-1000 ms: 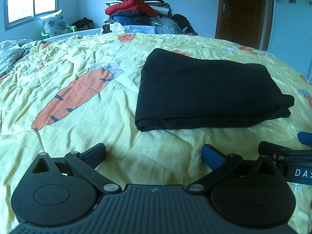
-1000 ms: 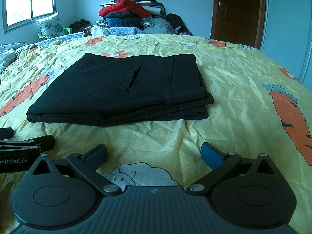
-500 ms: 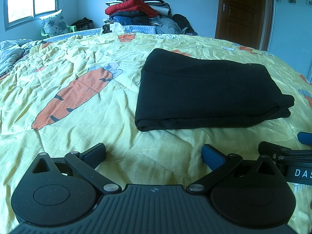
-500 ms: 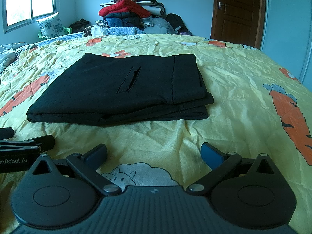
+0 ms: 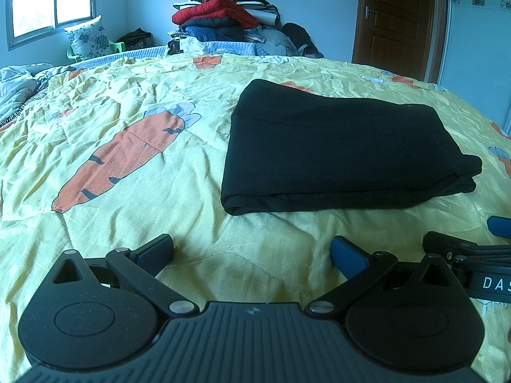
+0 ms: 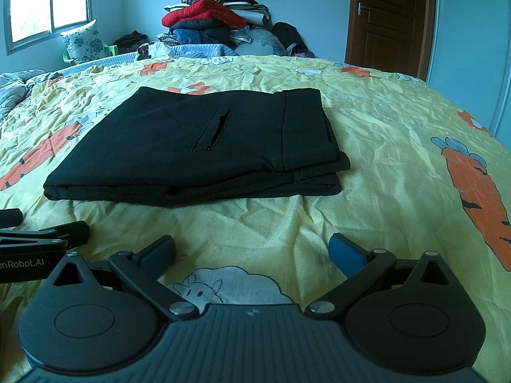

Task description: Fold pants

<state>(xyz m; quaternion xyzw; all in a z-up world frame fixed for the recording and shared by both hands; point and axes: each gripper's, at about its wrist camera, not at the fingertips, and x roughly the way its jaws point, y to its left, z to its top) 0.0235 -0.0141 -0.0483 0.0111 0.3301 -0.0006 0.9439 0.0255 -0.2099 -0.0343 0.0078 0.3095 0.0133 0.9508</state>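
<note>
Your left gripper [image 5: 252,250] sits low over the bed [image 5: 143,191] with its jaws spread wide apart and nothing between them. The blue pads [image 5: 346,253] face each other across bare yellow quilt. The pants [image 5: 338,153] lie ahead of these jaws and offset toward the right jaw, apart from both pads. They are black and folded into a flat, layered rectangle. The folded edge faces the jaws; the stacked ends stick out on the far right.

Your right gripper [image 6: 252,250] is in the same condition: jaws wide apart, nothing held, quilt visible between the pads. In this view the pants [image 6: 198,146] lie ahead of the jaws and offset toward the left jaw, not touching either pad. A slit pocket [image 6: 212,131] shows on the top layer. A printed sheep figure [image 6: 223,284] on the quilt sits directly between the jaws.

Each gripper appears at the edge of the other's view, just beside the outer jaw, resting close to the quilt.

Beyond the pants, past the far end of the bed, a pile of clothes [image 5: 223,19] stands against the wall. A brown door [image 5: 396,19] is at the right, a window [image 5: 48,3] at the left.
</note>
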